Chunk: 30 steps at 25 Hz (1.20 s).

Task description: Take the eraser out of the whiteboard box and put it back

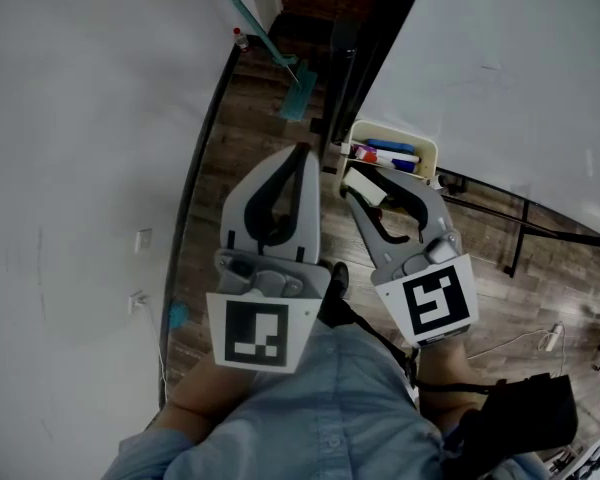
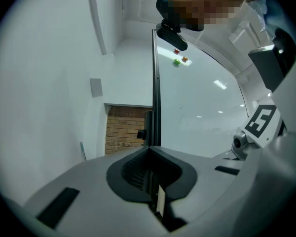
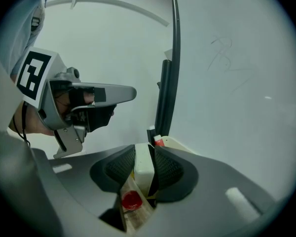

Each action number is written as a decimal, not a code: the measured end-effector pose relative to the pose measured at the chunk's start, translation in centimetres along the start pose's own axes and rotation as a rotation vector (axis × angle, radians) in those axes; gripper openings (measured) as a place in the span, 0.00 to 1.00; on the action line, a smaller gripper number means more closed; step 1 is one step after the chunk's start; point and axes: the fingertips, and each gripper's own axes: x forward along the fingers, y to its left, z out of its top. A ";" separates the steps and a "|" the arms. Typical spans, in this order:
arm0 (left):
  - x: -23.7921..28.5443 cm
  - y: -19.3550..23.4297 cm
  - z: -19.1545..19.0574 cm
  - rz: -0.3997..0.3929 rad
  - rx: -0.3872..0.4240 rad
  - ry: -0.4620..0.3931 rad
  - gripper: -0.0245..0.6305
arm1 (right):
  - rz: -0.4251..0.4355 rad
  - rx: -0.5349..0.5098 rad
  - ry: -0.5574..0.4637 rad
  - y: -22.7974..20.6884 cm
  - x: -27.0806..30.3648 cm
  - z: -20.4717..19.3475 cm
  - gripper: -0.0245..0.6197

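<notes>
A white eraser (image 1: pixel 361 188) sits between the fingertips of my right gripper (image 1: pixel 365 181), just in front of the cream whiteboard box (image 1: pixel 427 151), which holds red and blue markers. In the right gripper view the eraser (image 3: pixel 143 164) stands upright with both pads against its sides, so my right gripper (image 3: pixel 145 158) is shut on it; the box (image 3: pixel 180 144) lies just beyond the tips. My left gripper (image 1: pixel 302 154) hovers beside it to the left, shut with nothing in it. Its closed tips (image 2: pixel 151 152) point level along the whiteboard's edge.
The whiteboard (image 1: pixel 500 68) stands at the right on a black frame (image 1: pixel 520 230). A white wall (image 1: pixel 80 168) runs along the left. A teal mop (image 1: pixel 295 93) lies on the wooden floor ahead. A cable with a plug strip (image 1: pixel 552 338) and a black bag (image 1: pixel 525 408) lie at lower right.
</notes>
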 end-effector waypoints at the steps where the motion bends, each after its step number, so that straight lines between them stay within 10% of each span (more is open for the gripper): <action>1: 0.0 0.0 -0.1 -0.001 -0.001 0.002 0.04 | 0.000 0.001 0.003 0.0 0.0 0.0 0.23; 19: -3.0 -2.8 2.8 0.001 0.035 -0.053 0.04 | -0.031 0.102 -0.218 -0.3 -5.5 4.0 0.25; 30: -7.9 -6.5 6.5 0.033 0.078 -0.123 0.04 | -0.091 0.090 -0.465 1.0 -13.6 8.4 0.04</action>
